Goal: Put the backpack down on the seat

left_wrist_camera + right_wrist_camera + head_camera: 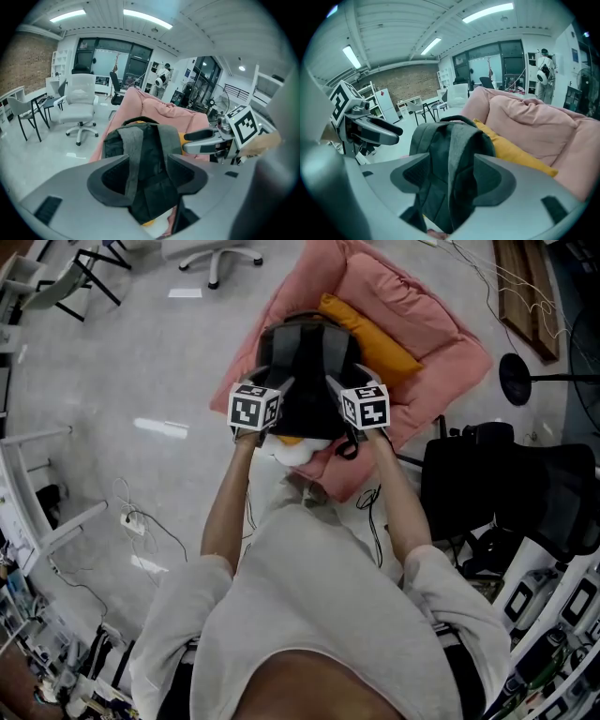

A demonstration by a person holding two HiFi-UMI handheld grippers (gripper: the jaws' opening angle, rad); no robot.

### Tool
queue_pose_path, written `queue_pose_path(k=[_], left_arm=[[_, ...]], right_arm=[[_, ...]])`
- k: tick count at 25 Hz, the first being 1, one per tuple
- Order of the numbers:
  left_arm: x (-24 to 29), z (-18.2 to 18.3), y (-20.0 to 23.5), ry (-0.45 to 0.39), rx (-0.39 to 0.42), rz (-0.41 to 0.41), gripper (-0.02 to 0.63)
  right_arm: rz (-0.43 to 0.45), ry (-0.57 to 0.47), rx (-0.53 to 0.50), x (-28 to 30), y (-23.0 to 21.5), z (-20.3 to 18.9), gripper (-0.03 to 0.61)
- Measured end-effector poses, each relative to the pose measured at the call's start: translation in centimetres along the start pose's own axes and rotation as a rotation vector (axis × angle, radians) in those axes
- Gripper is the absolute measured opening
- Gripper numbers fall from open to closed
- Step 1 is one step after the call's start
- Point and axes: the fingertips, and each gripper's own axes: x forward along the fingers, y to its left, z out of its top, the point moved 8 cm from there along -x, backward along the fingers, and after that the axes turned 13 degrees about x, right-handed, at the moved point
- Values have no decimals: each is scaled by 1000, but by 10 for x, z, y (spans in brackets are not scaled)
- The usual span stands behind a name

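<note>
A: The left gripper (149, 171), is it gripping anything?

B: No. Its jaws are spread wide. A grey strap (132, 150) of the backpack (150, 140) runs down through the gap, closer to the left jaw, and the pads are not squeezing it.

A: And the right gripper (451, 174)?

B: Much the same. The jaws stand wide apart, and the other grey strap (459, 145) hangs between them without being pinched.

A: So where is the backpack sitting?

B: On the pink seat (427, 348), with its strap side turned toward the person. An orange cushion (370, 334) lies just behind it, touching its far side. In the head view the two grippers are side by side at the bag's near edge with their marker cubes facing up, the left one at the bag's left and the right one at its right.

A: Anything else close by?

B: A white office chair (79, 101) stands on the pale floor, well apart from the seat on the left. A black chair (511, 488) stands near the seat's corner, at the person's right.
</note>
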Motion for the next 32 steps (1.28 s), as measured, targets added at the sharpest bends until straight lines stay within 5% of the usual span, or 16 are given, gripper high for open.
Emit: queue_pose_path(k=[9, 20, 27, 32], left_arm=[[-28, 1, -23, -34, 44, 13, 230], [-80, 2, -65, -132, 96, 57, 57], [-115, 3, -86, -196, 91, 78, 28], [-135, -1, -101, -217, 95, 99, 23]], right_arm=[[27, -80, -40, -39, 22, 3, 234], [18, -155, -103, -97, 47, -12, 95], [16, -196, -122, -129, 64, -16, 6], [28, -229, -138, -154, 70, -20, -2]])
